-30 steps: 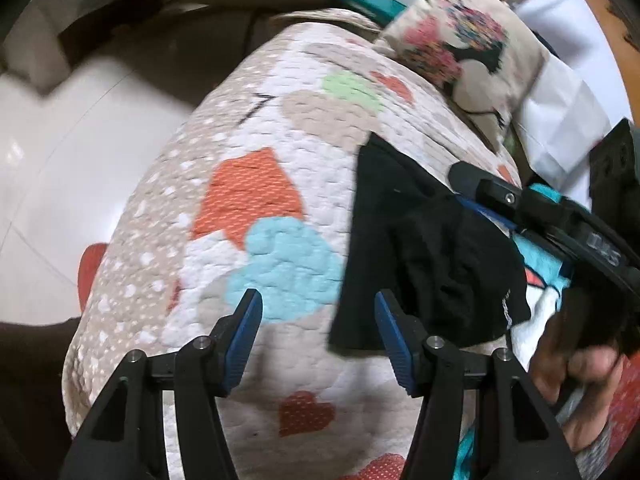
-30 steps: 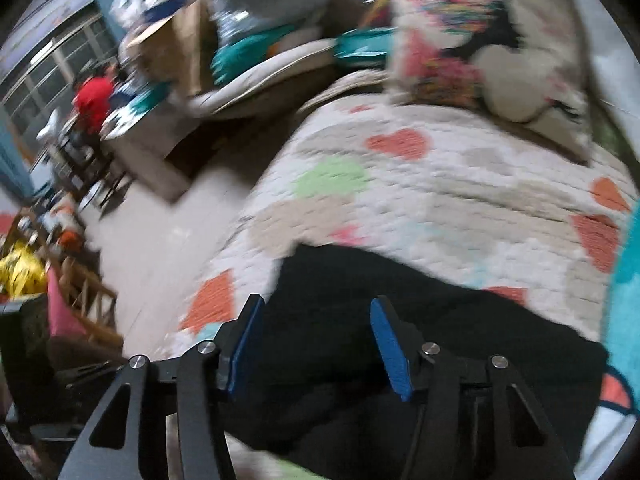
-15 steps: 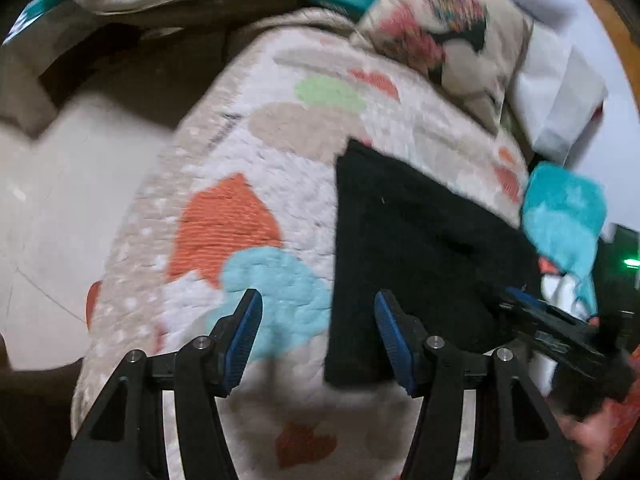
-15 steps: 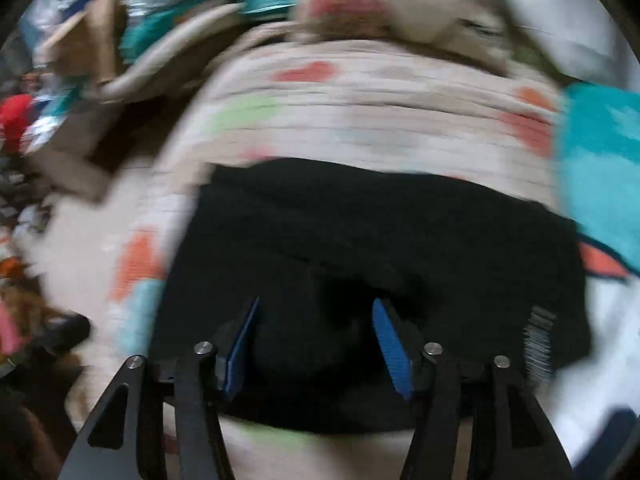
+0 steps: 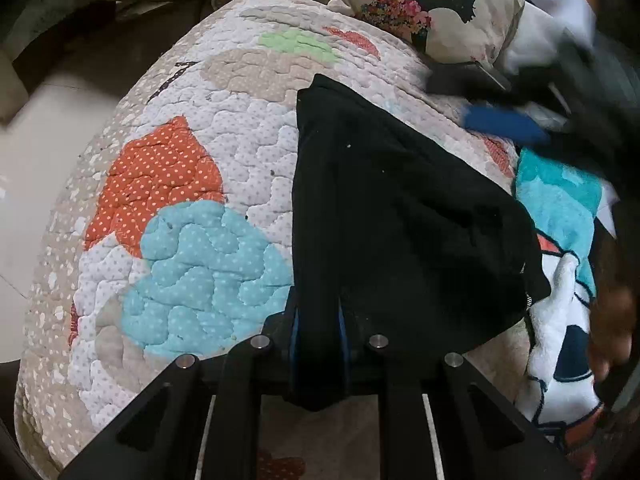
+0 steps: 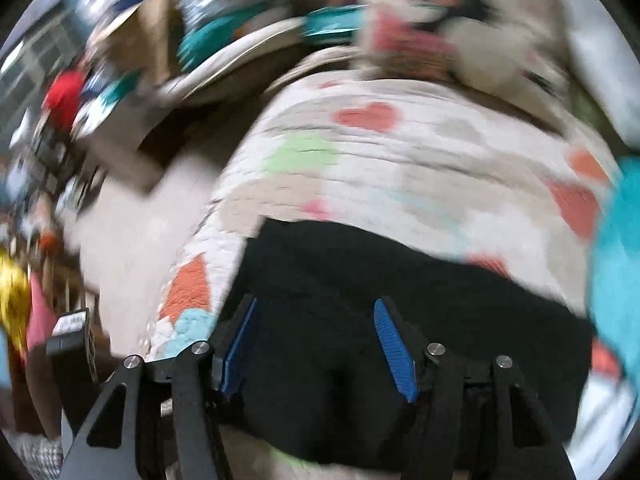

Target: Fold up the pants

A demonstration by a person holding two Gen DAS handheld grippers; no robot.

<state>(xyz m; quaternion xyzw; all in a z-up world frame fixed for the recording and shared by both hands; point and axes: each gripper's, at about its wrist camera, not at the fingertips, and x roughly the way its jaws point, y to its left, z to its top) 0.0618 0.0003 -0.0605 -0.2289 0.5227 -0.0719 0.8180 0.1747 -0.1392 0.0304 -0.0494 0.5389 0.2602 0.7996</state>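
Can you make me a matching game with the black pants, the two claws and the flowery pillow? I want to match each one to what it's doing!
Things:
1. left claw
2. right claw
3. black pants
4. flowery pillow

States:
A. lying on the heart quilt
B. open above the pants
C. at the far end of the bed
D. pinching the pants' edge

Pairs: 1-D, 2-B, 3-A, 4-C
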